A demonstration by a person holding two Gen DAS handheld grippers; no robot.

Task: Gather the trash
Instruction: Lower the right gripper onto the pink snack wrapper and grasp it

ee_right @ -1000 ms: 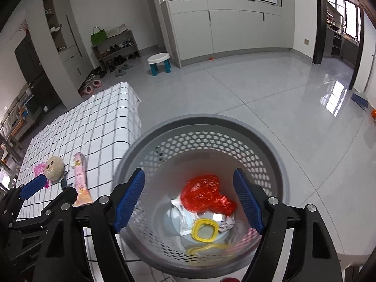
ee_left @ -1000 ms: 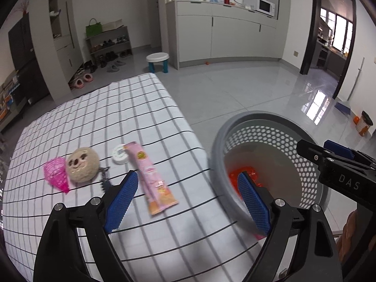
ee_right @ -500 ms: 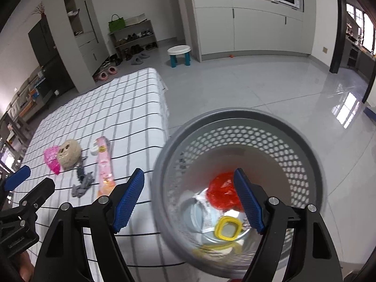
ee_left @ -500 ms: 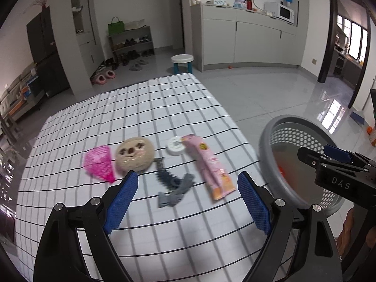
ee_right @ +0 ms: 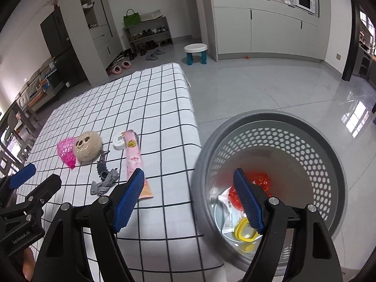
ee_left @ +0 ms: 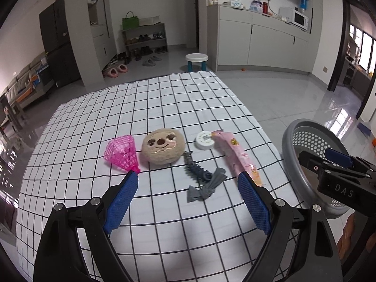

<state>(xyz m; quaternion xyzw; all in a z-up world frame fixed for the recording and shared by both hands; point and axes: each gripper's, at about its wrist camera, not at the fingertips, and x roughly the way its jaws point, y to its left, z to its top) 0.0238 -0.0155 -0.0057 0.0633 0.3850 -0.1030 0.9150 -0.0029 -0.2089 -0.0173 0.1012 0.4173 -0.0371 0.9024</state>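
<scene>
The left hand-held gripper (ee_left: 188, 188) hovers above the checked surface (ee_left: 164, 108) with its fingers spread wide and nothing between them. Just ahead of it lie a grey scrap (ee_left: 203, 183), a pink wrapper (ee_left: 237, 157) towards its right finger, a white lid (ee_left: 205, 137), a plush face (ee_left: 163, 146) and a pink net cup (ee_left: 122, 152) by its left finger. The surface's right edge runs close past the wrapper. The right hand-held gripper (ee_right: 189, 196), also spread and empty, straddles that edge. Its right finger is over the grey bin (ee_right: 329, 145), which stands on the floor against the surface and holds red plastic (ee_right: 260, 179), paper and a yellow lid (ee_right: 244, 229). Open floor lies beyond.
</scene>
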